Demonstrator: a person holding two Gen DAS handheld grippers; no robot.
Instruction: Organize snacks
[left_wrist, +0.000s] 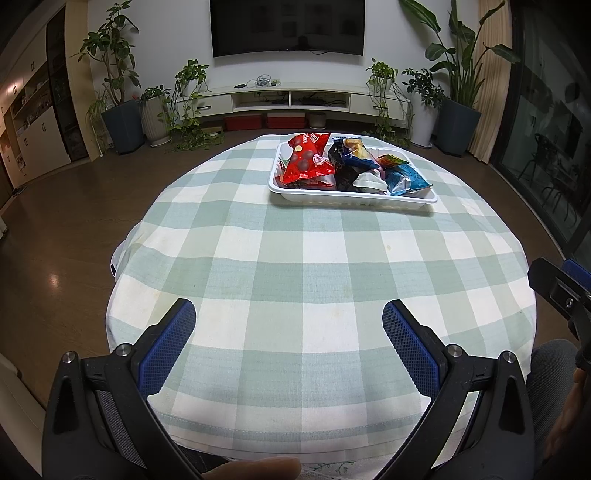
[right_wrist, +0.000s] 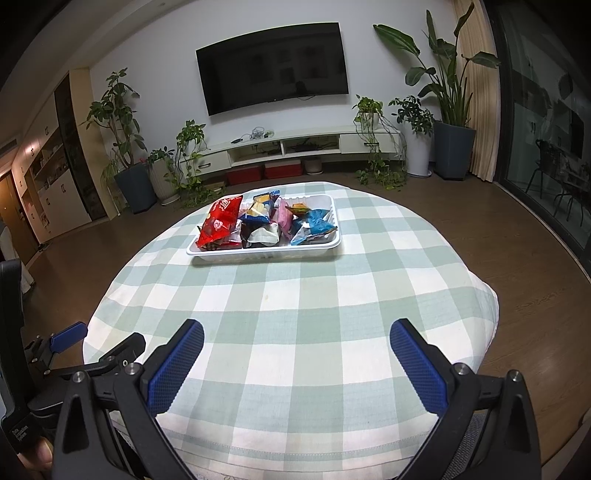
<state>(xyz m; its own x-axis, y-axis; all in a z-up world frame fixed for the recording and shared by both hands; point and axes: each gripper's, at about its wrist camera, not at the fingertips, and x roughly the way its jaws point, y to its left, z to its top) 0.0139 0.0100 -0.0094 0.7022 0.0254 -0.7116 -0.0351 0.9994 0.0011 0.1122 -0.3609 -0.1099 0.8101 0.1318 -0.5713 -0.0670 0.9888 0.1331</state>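
Black claws (left_wrist: 288, 314) (right_wrist: 295, 334) with blue textured pads (left_wrist: 168, 345) (silver screws), perhaps grey trousers.

matt checked cloth (left_wrist: 303, 258), glossy foil snack packets (left_wrist: 308, 162), white plastic tray (left_wrist: 351, 197)

Lower snack packets (left_wrist: 347, 177) lay buried under others in the tray (left_wrist: 354, 197); printing on wrappers was unreadable.
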